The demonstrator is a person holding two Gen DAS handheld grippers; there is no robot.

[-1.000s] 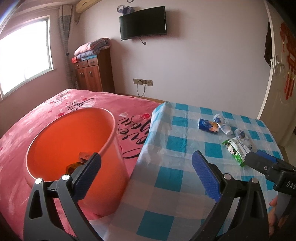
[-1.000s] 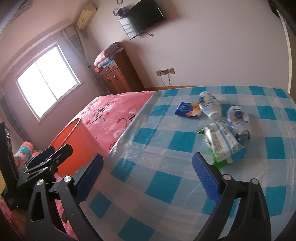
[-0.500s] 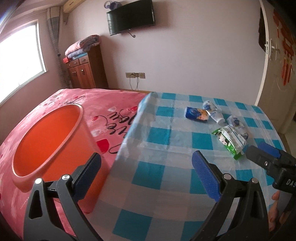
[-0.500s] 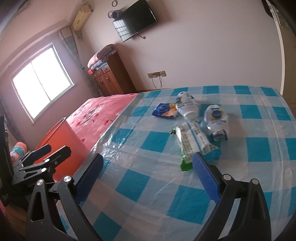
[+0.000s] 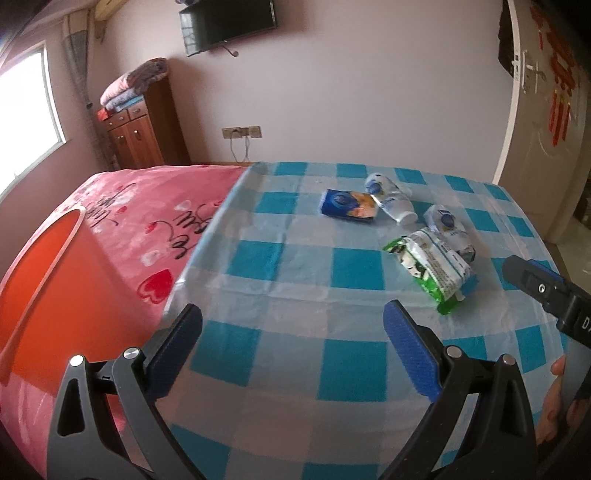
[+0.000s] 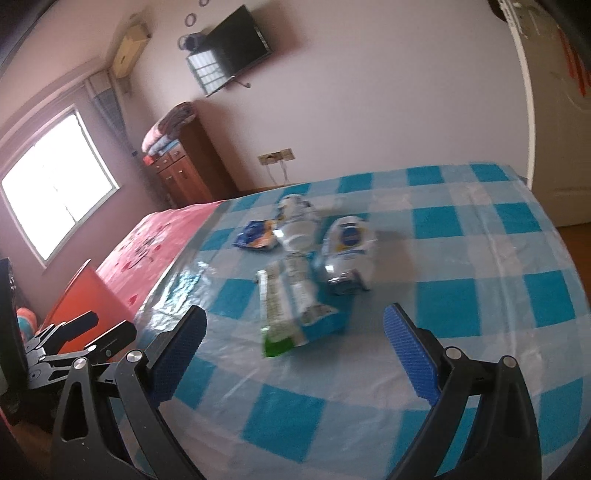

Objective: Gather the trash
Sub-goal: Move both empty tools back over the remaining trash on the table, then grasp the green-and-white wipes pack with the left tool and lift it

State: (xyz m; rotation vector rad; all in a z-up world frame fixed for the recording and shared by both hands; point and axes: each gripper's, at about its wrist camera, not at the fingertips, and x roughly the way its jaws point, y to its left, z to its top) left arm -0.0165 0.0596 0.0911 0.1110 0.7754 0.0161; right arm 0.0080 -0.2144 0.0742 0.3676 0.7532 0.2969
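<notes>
Several pieces of trash lie on the blue-checked tablecloth point(image 5: 280, 258): a green-and-white wrapper point(image 5: 432, 269), a blue snack packet point(image 5: 349, 206) and two white bottles point(image 5: 391, 199) point(image 5: 448, 225). The same green-and-white wrapper point(image 6: 295, 306) lies just ahead of my right gripper point(image 6: 293, 345), which is open and empty. The blue packet point(image 6: 256, 236) and the bottles point(image 6: 297, 221) point(image 6: 347, 251) lie beyond it. My left gripper point(image 5: 291, 349) is open and empty over the table's near left part. The orange bucket point(image 5: 48, 288) stands at the far left.
A bed with a pink blanket point(image 5: 147, 206) lies left of the table, behind the bucket. A wooden cabinet point(image 5: 140, 136) with folded blankets stands by the far wall, under a wall TV point(image 5: 227, 22). A white door point(image 5: 543, 122) is at the right.
Both grippers have swung right, away from the bucket and toward the trash. The right gripper has come close to the green wrapper. The bucket has slid to the left edge of the left wrist view.
</notes>
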